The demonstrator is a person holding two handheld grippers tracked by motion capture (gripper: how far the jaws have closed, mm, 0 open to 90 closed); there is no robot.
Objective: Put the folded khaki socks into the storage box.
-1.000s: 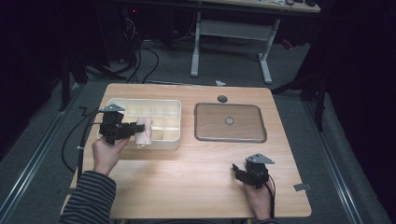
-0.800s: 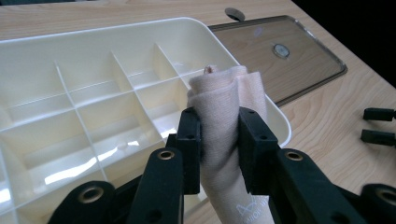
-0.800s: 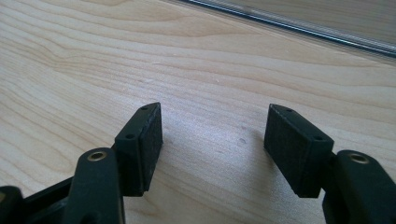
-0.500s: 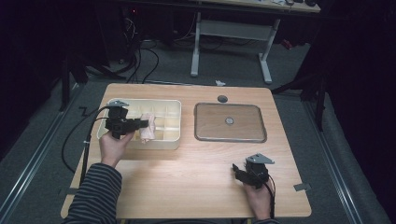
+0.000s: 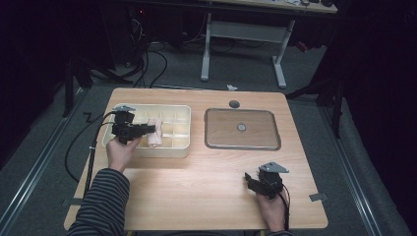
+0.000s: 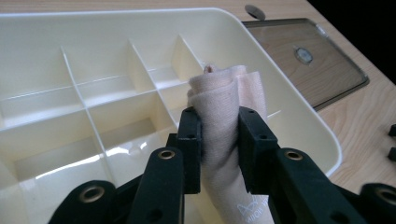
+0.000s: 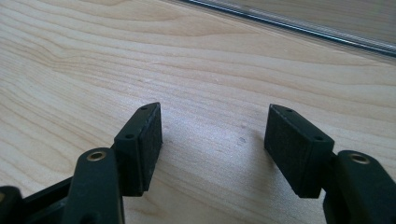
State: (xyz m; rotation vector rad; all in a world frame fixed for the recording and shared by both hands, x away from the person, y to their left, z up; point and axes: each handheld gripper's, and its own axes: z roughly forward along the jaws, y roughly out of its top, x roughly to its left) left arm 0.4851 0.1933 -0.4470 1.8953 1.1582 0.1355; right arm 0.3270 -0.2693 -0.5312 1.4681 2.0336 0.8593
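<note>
Left gripper view: a rolled cloth (image 6: 229, 116) is clamped by the left hand-held gripper (image 6: 219, 149) above the divided tray (image 6: 93, 70), not yet placed; the right hand-held gripper (image 7: 212, 140) is held released over the desk (image 7: 93, 56).

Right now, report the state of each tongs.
Left tongs: closed on the rolled beige cloth over the divided tray.
Right tongs: open, holding nothing.

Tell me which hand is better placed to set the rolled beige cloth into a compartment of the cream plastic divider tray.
Left. The left gripper is clamped on the rolled beige cloth right above the cream divider tray. The right gripper rests open and empty on the wooden table, well away from the tray.
</note>
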